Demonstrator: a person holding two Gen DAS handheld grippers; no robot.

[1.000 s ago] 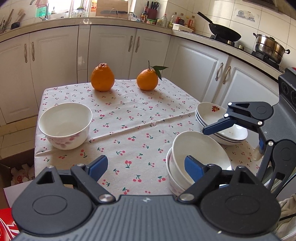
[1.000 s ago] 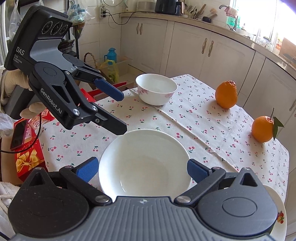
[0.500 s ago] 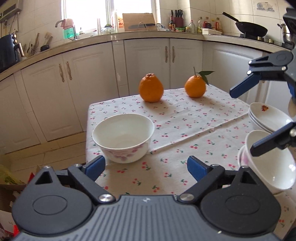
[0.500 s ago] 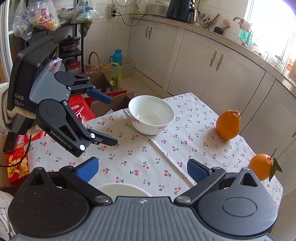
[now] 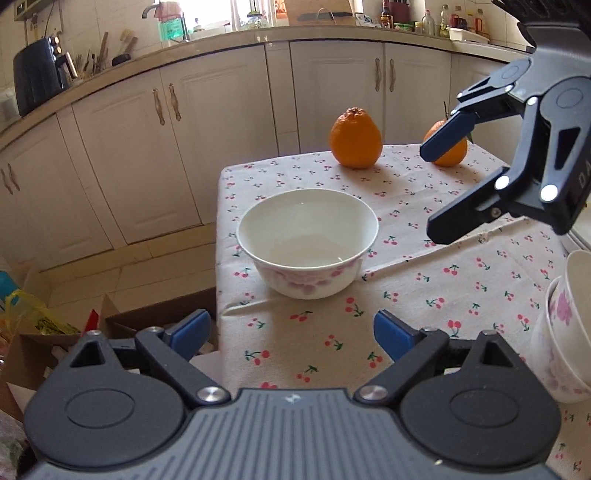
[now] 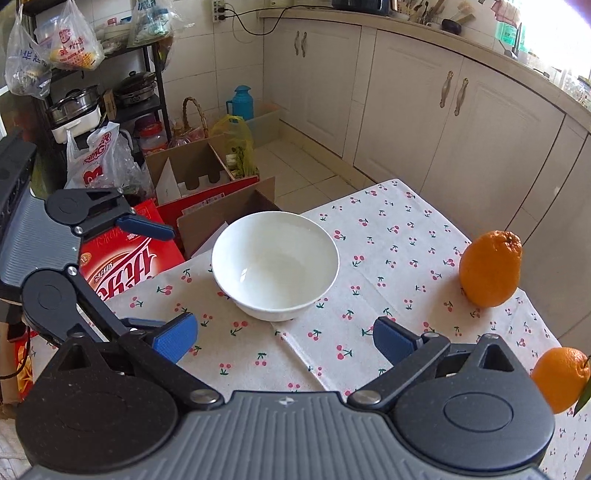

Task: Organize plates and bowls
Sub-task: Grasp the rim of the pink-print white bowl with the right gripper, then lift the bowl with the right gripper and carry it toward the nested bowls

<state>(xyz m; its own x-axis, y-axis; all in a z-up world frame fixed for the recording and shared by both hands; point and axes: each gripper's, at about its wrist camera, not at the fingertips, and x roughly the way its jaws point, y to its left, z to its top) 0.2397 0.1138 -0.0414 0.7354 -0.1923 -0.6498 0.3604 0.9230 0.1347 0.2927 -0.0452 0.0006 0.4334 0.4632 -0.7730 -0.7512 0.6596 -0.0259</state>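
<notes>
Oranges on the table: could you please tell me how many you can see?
2: one orange beyond the lone bowl, the other, with a leaf, further along the same table edge. Others may be out of view.

Kitchen, cream cabinet doors (image 5: 177, 155) under a long countertop (image 5: 221, 44), bright window (image 5: 258, 11) above. Pale tiled floor (image 6: 295, 162), white tiled walls. Metal rack (image 6: 110, 92) with pots, hanging plastic bags (image 6: 55, 40), cardboard boxes (image 6: 207, 173) on floor.

one lone bowl (image 5: 307, 242), two stacked bowls (image 5: 565, 332), two oranges (image 5: 355, 138), two grippers (image 5: 291, 332)
</notes>
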